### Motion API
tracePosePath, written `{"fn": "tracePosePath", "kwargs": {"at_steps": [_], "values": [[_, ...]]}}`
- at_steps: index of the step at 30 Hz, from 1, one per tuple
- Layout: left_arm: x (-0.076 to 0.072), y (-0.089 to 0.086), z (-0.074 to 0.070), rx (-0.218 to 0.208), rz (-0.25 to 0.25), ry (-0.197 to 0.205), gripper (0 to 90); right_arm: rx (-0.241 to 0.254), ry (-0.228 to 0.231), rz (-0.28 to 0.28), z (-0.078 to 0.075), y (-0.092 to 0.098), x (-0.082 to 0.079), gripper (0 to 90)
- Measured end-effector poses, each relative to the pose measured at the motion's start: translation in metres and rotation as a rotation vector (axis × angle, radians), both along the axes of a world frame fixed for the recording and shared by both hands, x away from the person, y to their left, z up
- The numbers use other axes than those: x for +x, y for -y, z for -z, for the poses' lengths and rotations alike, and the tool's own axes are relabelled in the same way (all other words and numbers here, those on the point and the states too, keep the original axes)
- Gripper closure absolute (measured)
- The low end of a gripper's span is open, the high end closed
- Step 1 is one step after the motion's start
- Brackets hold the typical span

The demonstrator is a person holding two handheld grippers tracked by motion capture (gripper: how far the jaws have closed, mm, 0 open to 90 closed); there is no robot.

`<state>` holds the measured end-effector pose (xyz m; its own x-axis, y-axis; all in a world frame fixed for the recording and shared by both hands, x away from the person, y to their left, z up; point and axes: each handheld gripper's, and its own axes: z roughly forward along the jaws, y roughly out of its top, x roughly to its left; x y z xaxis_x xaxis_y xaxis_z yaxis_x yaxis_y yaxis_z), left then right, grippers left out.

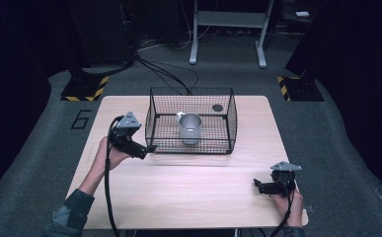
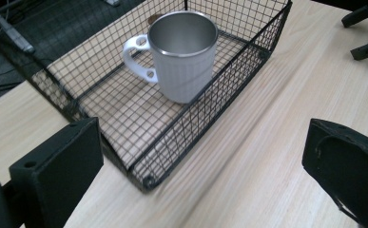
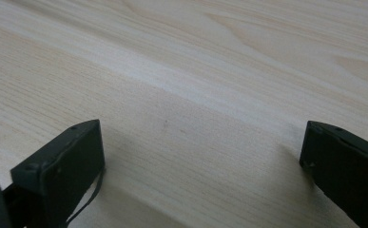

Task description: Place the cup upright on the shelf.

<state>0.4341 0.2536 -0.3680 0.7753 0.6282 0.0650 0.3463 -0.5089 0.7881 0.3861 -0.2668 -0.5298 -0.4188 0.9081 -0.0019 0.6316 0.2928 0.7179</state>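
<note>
A black wire basket [image 1: 152,120] stands on the far half of the wooden table [image 1: 188,192]. A silver metal mug [image 1: 190,127] with a white handle stands upright inside it. My left gripper [image 1: 149,148] hovers just off the basket's front left corner, open and empty. In the left gripper view the mug [image 2: 184,61] and the basket's near wall [image 2: 210,109] lie ahead of my wide-apart jaws [image 2: 200,171]. My right gripper [image 1: 257,186] rests low near the table's front right, open, and in the right gripper view has bare wood between its jaws [image 3: 200,166].
A small dark round spot [image 1: 217,107] shows on the tabletop at the basket's back right. Behind the table are a white-legged stand [image 1: 228,22], cables [image 1: 169,74] on the grey floor, and two yellow-and-black striped bases [image 1: 86,89]. The other gripper [image 2: 367,28] appears top right in the left gripper view.
</note>
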Motion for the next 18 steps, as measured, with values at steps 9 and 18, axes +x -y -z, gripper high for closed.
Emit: {"fn": "tracePosePath", "kwargs": {"at_steps": [9,18], "values": [[-0.023,-0.04,0.042,-0.023,-0.094,-0.035,0.0,0.001,-0.001,0.002,0.0,0.0,0.0,0.5],[-0.037,-0.071,0.091,-0.057,-0.202,-0.098,0.0,0.001,-0.002,0.003,0.0,0.0,0.0,0.5]]}}
